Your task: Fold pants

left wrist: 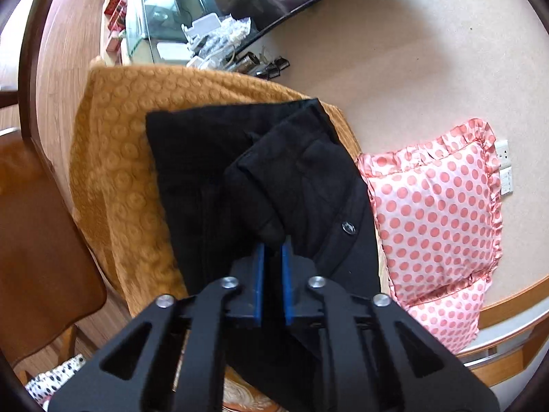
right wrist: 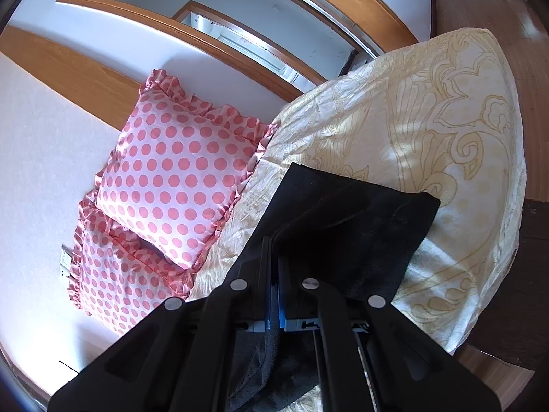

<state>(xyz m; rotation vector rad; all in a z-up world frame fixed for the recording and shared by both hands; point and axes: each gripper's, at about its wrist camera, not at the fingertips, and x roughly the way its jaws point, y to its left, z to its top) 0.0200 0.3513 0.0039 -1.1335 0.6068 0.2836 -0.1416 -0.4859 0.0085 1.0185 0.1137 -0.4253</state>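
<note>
Closest in, the left gripper (left wrist: pixel 273 250) has its blue pads nearly together, pinching a bunched fold of the black pants (left wrist: pixel 212 178). The right gripper (right wrist: pixel 274 250) is pressed tight on another edge of the same cloth, which runs back between its fingers.

The pants lie on the bed, partly doubled over; in the left view they rest on an orange blanket (left wrist: pixel 116 144), in the right view on a cream patterned quilt (right wrist: pixel 429 120). A metal button (left wrist: pixel 348 227) shows near the waistband. Beyond sit two pink dotted pillows (right wrist: pixel 175 171) against the wall.

The fold looks partway done. To do it well, I would keep both grips level and the cloth taut between them, lay the lifted edge square onto the layer below, and let go only once it lies flat.

How much cloth each pinch holds is hard to tell, black on black. The pants' near end is hidden under the gripper bodies, and neither view shows the legs' full length.
</note>
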